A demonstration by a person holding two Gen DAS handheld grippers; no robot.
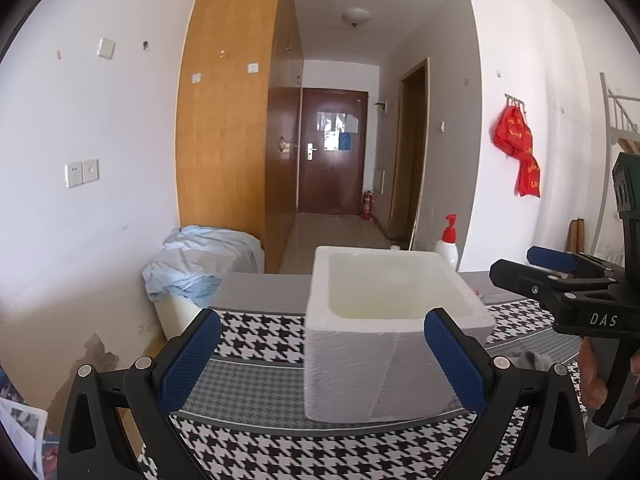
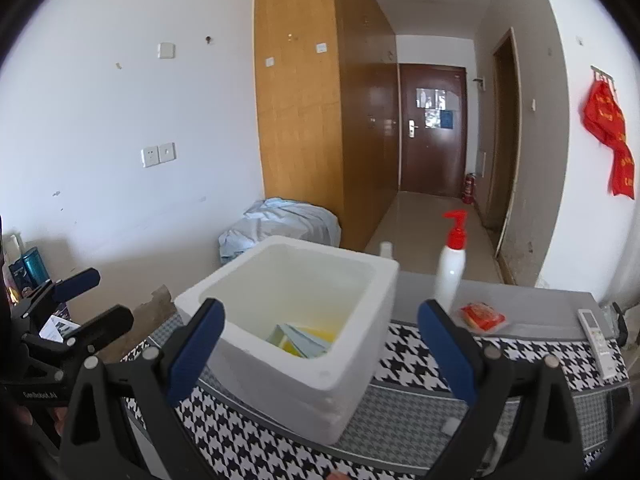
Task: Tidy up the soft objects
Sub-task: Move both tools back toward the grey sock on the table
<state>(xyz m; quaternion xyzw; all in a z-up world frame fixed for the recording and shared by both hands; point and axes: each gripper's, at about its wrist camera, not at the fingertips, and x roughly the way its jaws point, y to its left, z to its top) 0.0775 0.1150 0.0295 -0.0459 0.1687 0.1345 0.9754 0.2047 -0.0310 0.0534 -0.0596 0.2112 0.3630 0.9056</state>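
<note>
Your left gripper point(image 1: 322, 364) stands wide with nothing between its blue pads point(image 1: 188, 360), and the near wall of the white foam box point(image 1: 372, 368) fills the gap beyond them. Your right gripper point(image 2: 320, 350) is spread just as wide and grips nothing; it looks over the near corner of that box point(image 2: 288, 344) and down into it. Each tool shows at the edge of the other's view: the right one at the far right of the left camera, the left one at the lower left of the right camera.

The box sits on a black-and-white houndstooth cloth point(image 2: 408, 356) that covers the table. In the bottom of the box lie the soft things: pale blue flat pieces point(image 2: 304, 342) on top of something yellow point(image 2: 320, 334), close to the near wall. From the left camera you see none of them, only the inner walls.

Past the box, on the bare grey strip of the table, a white pump bottle with a red top point(image 2: 452, 264) stands upright. Just to its right lies a small red packet point(image 2: 482, 316), and a white remote control point(image 2: 598, 338) rests near the right edge of the table.

Farther off, a crumpled light blue cloth point(image 1: 200, 264) is draped over a white bin by the wall, beside a tall wooden wardrobe point(image 1: 232, 120).
</note>
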